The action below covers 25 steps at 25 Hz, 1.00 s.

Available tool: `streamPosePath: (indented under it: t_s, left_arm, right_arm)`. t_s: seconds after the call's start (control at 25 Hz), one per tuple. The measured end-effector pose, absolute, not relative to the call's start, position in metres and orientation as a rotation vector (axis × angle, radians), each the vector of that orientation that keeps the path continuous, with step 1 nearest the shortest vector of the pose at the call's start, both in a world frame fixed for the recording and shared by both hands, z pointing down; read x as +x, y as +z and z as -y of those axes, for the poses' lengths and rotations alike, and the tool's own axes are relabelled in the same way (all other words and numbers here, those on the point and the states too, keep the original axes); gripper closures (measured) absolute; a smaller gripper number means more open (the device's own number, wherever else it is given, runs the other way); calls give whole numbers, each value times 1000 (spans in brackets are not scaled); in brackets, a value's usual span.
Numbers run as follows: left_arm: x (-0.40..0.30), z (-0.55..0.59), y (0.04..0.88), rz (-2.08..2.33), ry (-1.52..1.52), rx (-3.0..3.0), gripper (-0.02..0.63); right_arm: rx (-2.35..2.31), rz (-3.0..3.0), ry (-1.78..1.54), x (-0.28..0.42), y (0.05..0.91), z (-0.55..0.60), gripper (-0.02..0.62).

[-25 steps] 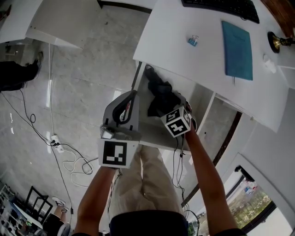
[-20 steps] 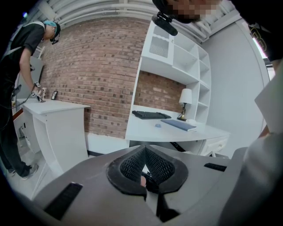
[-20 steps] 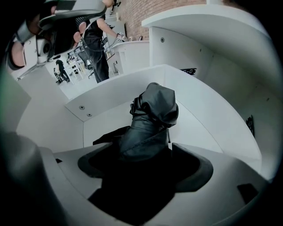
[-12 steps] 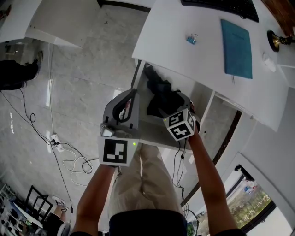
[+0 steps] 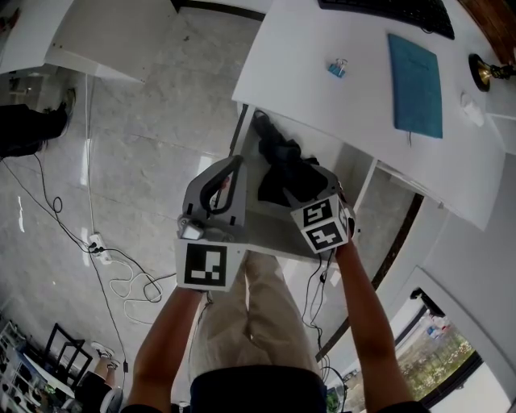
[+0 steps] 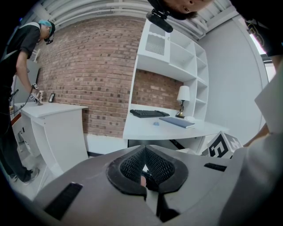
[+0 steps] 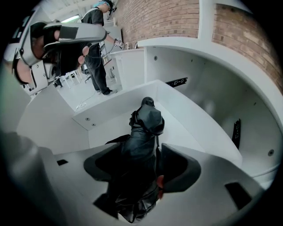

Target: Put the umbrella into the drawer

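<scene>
The black folded umbrella (image 5: 278,165) lies inside the open white drawer (image 5: 270,240) under the desk. In the right gripper view the umbrella (image 7: 143,132) stretches along the drawer floor (image 7: 185,119), handle end far. My right gripper (image 5: 310,198) hangs just above its near end; its jaws are closing, the umbrella lies between them, and the right pad stands clear of the fabric. My left gripper (image 5: 230,173) sits at the drawer's left side, pointing at the desk. In its own view the left gripper (image 6: 146,176) has its pads together with nothing seen between.
On the white desk (image 5: 306,73) lie a teal book (image 5: 415,85), a binder clip (image 5: 337,68) and a keyboard (image 5: 387,12). A power strip and cables (image 5: 101,250) lie on the floor at left. A person in black (image 6: 20,57) stands by another white desk (image 6: 48,119).
My right gripper has risen off the umbrella and drawn back towards me; the umbrella stays in the drawer. The left gripper has not moved.
</scene>
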<state>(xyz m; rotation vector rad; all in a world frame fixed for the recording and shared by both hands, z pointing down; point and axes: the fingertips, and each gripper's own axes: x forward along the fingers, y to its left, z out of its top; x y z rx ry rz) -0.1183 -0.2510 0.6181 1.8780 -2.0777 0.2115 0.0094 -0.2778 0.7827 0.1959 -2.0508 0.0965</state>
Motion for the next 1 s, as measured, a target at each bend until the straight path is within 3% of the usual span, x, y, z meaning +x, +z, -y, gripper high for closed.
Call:
streamPosePath:
  t_s: [0.08,0.2,0.32,1.0]
  left_arm:
    - [-118,251,618,2078,206,1873,588]
    - [-119,251,618,2079,202,1868,588]
    - [-119,251,618,2081,201,1864,588]
    - [-119,252,622,2058,204,1856,588]
  right_arm:
    - [254,2080,70,9,774,284,418]
    - [335,2114,75,11,763,290,535]
    - [367,2128,88,13,760,291,591]
    - [466,2234,150,14,723,296,594]
